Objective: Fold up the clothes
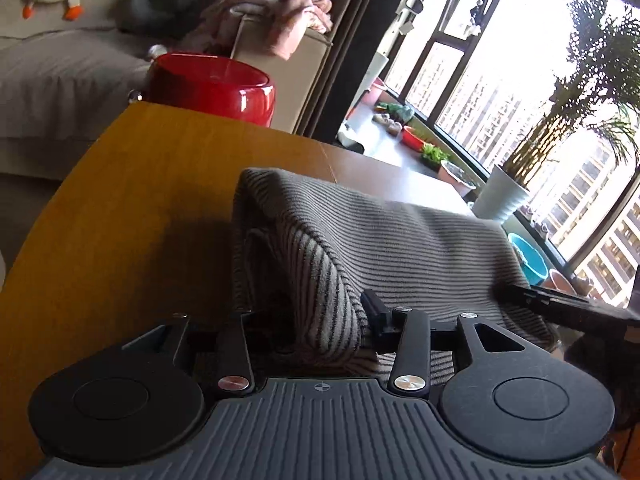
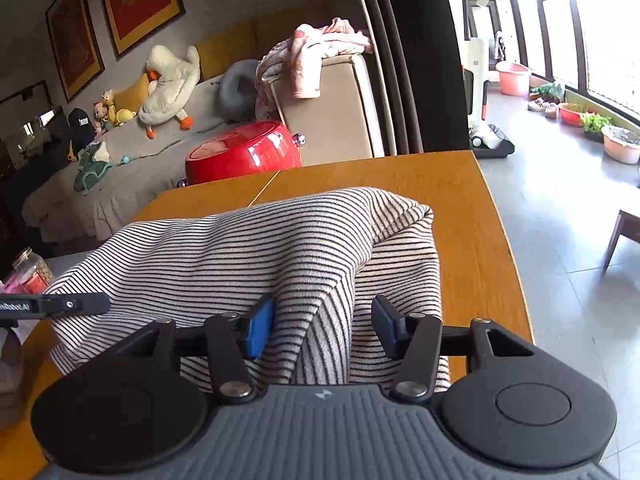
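Lettering on black finger at left edge: a white word that seems to end in "Robot.AI" stands on the finger of the other hand-held gripper; its start is cut off by the picture's edge, and the letters are small and soft.
Emblem on grey housing, right wrist view: a small pale mark, a sign with no letters.
Emblem on grey housing, left wrist view: a small round crosshair-like mark, no letters.
Jar label: the jar at the left edge shows red, nothing legible.
Wall pictures: no legible writing.
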Demonstrator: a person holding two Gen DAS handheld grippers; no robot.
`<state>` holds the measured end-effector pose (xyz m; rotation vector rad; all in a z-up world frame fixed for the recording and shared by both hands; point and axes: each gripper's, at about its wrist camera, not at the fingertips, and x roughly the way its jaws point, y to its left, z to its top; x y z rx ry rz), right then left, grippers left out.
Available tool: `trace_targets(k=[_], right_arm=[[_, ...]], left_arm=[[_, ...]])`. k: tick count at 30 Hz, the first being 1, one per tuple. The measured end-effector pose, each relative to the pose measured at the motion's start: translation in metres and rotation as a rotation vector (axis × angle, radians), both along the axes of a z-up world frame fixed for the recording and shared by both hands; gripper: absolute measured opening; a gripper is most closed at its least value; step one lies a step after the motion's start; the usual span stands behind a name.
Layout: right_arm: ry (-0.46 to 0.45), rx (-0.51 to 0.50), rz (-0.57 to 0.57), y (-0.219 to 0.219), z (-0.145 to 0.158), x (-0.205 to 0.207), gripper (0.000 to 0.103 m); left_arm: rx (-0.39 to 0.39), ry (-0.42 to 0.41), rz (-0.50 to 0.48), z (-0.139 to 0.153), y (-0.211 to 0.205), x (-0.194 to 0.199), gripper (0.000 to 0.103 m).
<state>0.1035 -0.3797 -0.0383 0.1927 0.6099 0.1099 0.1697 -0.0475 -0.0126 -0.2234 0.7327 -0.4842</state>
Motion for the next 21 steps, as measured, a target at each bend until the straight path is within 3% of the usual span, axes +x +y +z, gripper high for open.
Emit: trace_targets(k=[3, 7, 10, 13, 17, 21], right_arm=[[-0.003, -0.027, -0.02, 0.002, 0.01, -0.008, 0.052], [0.045, 0.102, 0.004, 0.0, 0.012, -0.025, 0.062], [0.081, 0.111, 0.032, 0.012, 0.002, -0.03, 0.063], [0.053, 0.082, 0.024, 0.018, 0.003, -0.03, 0.026], [-0.019, 0.102, -0.018, 0.0, 0.028, -0.026, 0.022], [0.073, 0.062, -0.046, -0.005, 0.005, -0.017, 0.022]], left_arm=[[-0.008, 0.009, 0.005, 0.012, 0.004, -0.006, 0.049], [-0.029, 0.071, -0.041, 0.007, 0.0, -0.016, 0.056], [-0.058, 0.096, -0.067, -0.003, -0.005, -0.017, 0.055], [-0.064, 0.111, -0.074, -0.01, -0.008, -0.014, 0.053], [-0.074, 0.117, -0.078, -0.014, -0.006, -0.011, 0.053], [-0.079, 0.119, -0.07, -0.015, 0.0, -0.011, 0.053]])
